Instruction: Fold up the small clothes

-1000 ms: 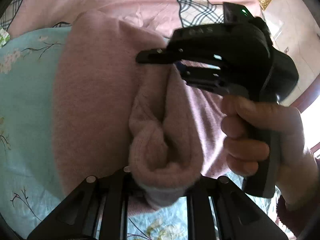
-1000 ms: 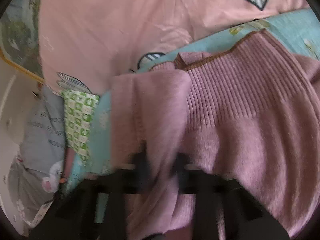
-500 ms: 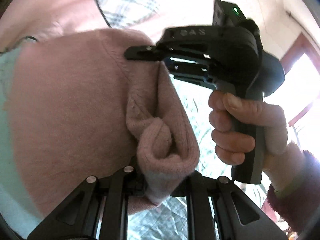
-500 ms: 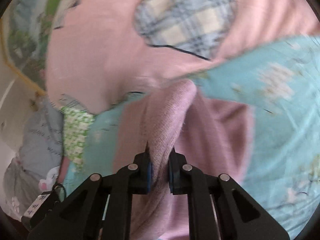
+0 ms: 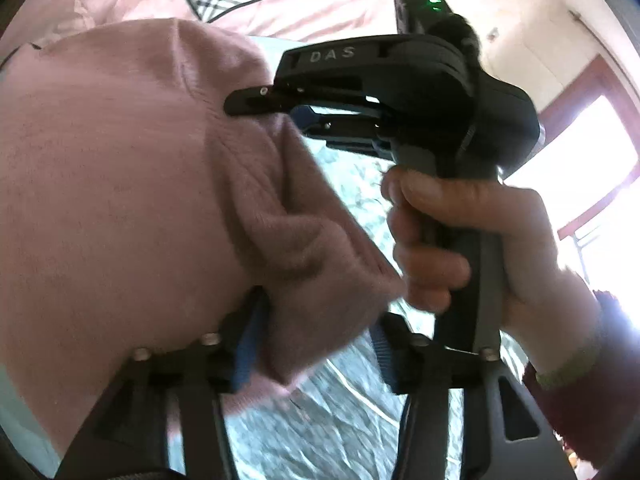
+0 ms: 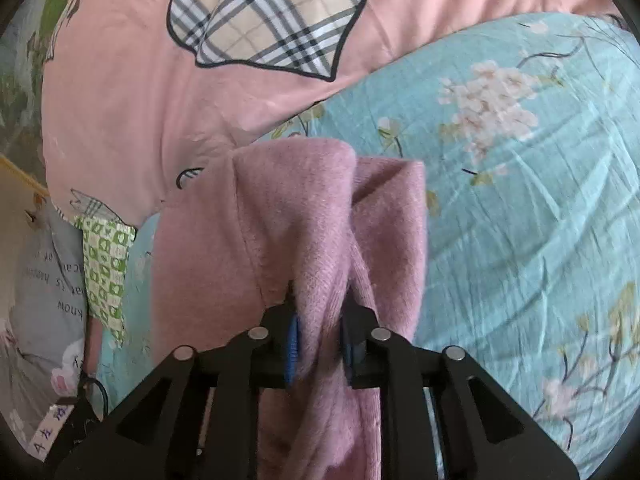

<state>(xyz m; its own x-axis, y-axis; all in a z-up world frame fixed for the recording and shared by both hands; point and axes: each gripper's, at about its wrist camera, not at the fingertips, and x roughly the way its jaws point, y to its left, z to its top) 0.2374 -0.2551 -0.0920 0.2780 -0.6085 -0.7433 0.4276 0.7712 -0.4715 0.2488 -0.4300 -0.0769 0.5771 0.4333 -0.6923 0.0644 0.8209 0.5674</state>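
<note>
The left tongs (image 5: 316, 344) stand released, their fingers spread around a bunched fold of the fuzzy pink sweater (image 5: 120, 184). The right tongs (image 6: 320, 332) are clenched on its doubled edge, lifted over the floral bedsheet (image 6: 520, 200).

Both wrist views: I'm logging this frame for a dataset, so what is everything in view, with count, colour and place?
sweater: one, pink knit, lifted above the bed, bunched between both tongs
sheet: one, teal with pale flowers, right side of the right wrist view
quilt: one, pink with a plaid heart patch, beyond the sweater
pillow: one, grey with printed words, far left in the right wrist view
checked cloth: one, green and white, beside the pillow
left tongs: black, blue pads, open, cloth between them
right tongs: black, shut on the sweater
right hand: one, gripping the handle
</note>
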